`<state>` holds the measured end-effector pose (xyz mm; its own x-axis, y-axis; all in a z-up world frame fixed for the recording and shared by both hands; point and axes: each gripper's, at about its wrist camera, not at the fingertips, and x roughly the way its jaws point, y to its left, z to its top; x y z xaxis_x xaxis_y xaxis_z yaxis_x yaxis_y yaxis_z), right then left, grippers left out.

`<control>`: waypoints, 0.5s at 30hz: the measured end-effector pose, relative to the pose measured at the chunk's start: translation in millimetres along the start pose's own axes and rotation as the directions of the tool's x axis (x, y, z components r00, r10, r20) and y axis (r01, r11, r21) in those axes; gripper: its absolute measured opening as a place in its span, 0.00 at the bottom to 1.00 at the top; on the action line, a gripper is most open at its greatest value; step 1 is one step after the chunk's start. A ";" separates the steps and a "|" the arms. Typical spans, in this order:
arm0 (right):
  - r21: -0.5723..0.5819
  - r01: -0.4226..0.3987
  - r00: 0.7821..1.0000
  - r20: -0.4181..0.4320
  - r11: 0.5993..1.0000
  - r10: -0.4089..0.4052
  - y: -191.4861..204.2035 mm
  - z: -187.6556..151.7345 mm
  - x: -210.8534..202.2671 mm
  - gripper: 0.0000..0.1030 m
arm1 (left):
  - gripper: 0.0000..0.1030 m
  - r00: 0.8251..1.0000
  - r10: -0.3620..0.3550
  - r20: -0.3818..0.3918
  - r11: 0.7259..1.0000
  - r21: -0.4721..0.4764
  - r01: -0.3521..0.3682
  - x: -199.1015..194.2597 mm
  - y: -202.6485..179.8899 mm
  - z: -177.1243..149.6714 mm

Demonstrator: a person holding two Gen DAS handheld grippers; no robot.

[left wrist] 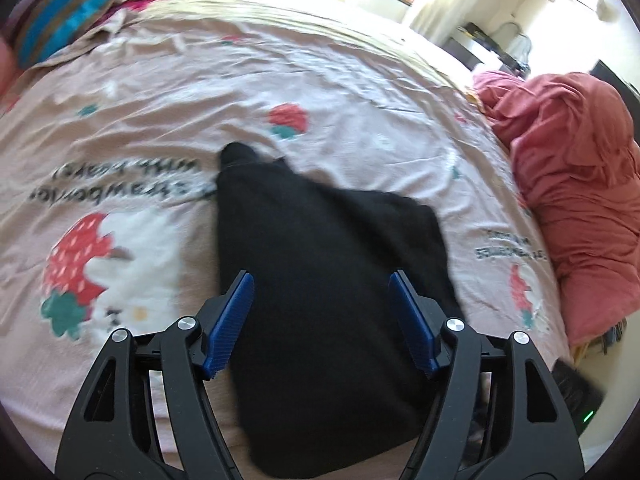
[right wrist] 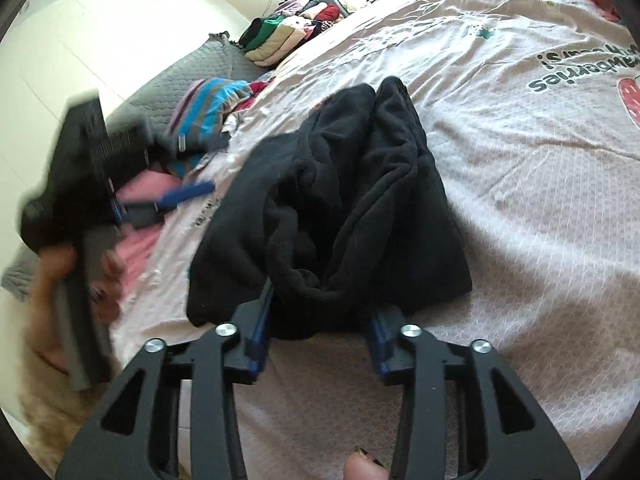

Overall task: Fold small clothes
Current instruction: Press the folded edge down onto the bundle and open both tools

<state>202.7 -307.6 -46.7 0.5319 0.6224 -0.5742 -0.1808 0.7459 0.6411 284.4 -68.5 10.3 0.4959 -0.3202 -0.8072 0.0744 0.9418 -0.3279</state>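
I am looking down on a bed covered by a pale pink sheet [left wrist: 320, 64] printed with strawberries and dark lettering; it is filling most of both views. At about three o'clock in the left wrist view a rumpled red blanket [left wrist: 576, 184] is lying heaped at the sheet's edge. At ten o'clock in the right wrist view a grey quilted cover [right wrist: 188, 76] is showing beyond the sheet, and at twelve o'clock a row of folded clothes [right wrist: 288, 34] in several colours is sitting near the wall. A blue-striped garment [right wrist: 214, 102] is bunched at ten o'clock, just beside the sheet.

The black garment [right wrist: 360, 184] is lying on the sheet near the middle of both views, loosely doubled over, with soft folds running toward the camera in the right wrist view and one narrow end reaching toward twelve o'clock in the left wrist view.

My left gripper [left wrist: 322, 320] is hovering over the near part of the black garment, its blue pads [left wrist: 236, 316] standing well apart and pressing on nothing. My right gripper [right wrist: 318, 336] is standing partly open at six o'clock; a thick fold of the black garment is lying between its jaws, but I cannot tell whether the pads are touching it. At nine o'clock in the right wrist view, a hand [right wrist: 100, 272] is gripping the left gripper's handle, blurred.
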 end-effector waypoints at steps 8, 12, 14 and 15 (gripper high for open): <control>-0.024 -0.005 0.997 -0.072 1.000 0.003 7.3 60.1 20.4 0.64 | 0.60 1.000 0.003 -0.021 0.999 -0.033 -0.004 5.2 26.4 -26.4; -0.043 0.039 0.991 -0.123 0.998 -0.044 7.0 84.9 47.9 0.62 | 0.60 1.000 0.015 -0.010 1.000 -0.014 -0.015 2.5 24.8 -30.7; -0.057 0.050 0.988 -0.144 0.997 -0.057 5.2 93.6 60.9 0.34 | 0.60 1.000 0.022 -0.009 1.000 -0.005 -0.022 2.7 22.8 -30.8; -0.071 0.058 0.986 -0.154 0.996 -0.069 4.4 96.3 65.7 0.26 | 0.60 1.000 0.026 -0.009 1.000 0.001 -0.026 3.0 21.8 -31.0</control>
<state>316.5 -286.2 -32.6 0.4096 0.5987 -0.6883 -0.2075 0.7959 0.5688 260.6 -52.1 -14.5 0.4897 -0.2967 -0.8199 0.0621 0.9498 -0.3066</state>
